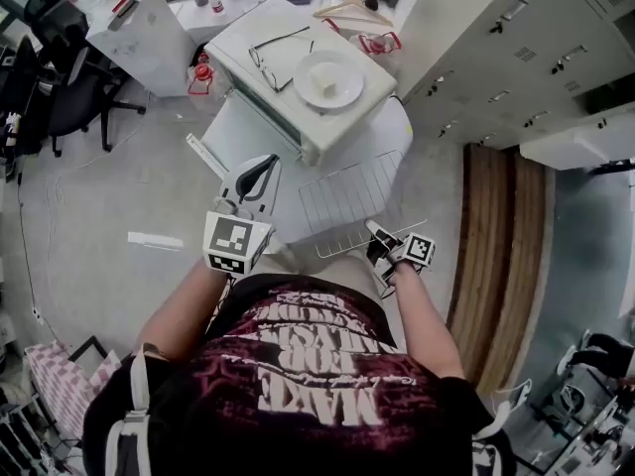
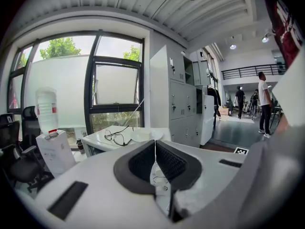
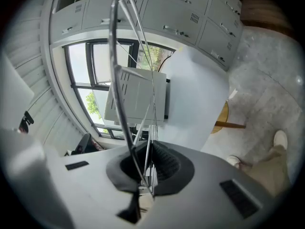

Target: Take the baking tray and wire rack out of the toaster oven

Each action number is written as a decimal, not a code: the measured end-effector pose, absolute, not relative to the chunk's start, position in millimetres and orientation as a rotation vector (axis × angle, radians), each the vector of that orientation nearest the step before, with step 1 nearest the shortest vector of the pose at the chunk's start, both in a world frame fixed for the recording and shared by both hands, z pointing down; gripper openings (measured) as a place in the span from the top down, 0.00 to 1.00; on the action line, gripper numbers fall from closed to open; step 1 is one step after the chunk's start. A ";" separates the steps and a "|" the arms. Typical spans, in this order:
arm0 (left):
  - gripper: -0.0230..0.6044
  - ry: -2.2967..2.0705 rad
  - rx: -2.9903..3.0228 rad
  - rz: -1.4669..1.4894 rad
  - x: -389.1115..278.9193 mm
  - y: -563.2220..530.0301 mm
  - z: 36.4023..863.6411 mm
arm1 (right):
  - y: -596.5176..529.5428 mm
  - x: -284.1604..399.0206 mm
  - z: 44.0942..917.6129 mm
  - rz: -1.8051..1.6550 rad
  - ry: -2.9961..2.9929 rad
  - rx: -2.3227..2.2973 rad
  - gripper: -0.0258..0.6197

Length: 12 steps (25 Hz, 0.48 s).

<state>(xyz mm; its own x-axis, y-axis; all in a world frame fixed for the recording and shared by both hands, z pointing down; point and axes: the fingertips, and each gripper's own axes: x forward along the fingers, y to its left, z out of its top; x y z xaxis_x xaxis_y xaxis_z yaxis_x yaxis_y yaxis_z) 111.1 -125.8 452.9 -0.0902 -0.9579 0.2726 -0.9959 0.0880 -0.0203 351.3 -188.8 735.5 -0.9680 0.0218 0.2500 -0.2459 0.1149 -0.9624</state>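
**Rack out of the oven**

Thin shiny wires make a flat grid, and that is the rack [image 1: 347,198]. It is out in front of the boxy white toaster oven [image 1: 342,132], over the round white table [image 1: 392,127]. The right gripper [image 3: 148,163] pinches a wire at the rack's near edge. The left gripper [image 2: 155,161] has its jaws pressed together on nothing. A round white plate [image 1: 329,77] and thin glasses [image 1: 263,65] sit on top of the oven.

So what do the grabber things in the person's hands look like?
Both are white plastic. The left gripper and right gripper have rounded dark pads with a bumpy texture. Each carries a cube with black-and-white square markers. The person wears a dark short-sleeved shirt with white lettering.
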 end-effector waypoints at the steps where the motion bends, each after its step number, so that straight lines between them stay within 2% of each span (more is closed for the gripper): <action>1: 0.95 -2.186 1.961 0.299 110.9 -125.6 451.4 | -192.2 350.0 736.7 1.952 -2.176 0.199 0.95; 12: 0.95 -2.446 1.561 0.264 129.6 -120.7 455.6 | -254.8 344.5 769.7 1.892 -2.016 -0.025 0.95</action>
<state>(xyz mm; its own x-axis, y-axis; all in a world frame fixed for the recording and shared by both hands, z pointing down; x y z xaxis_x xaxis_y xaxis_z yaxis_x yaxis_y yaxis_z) 129.6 -120.7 455.6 -0.4075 -0.8674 0.2857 -0.9084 0.4171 -0.0293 344.5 -254.8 769.7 -0.9297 0.2647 0.2561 -0.2388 0.0959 -0.9663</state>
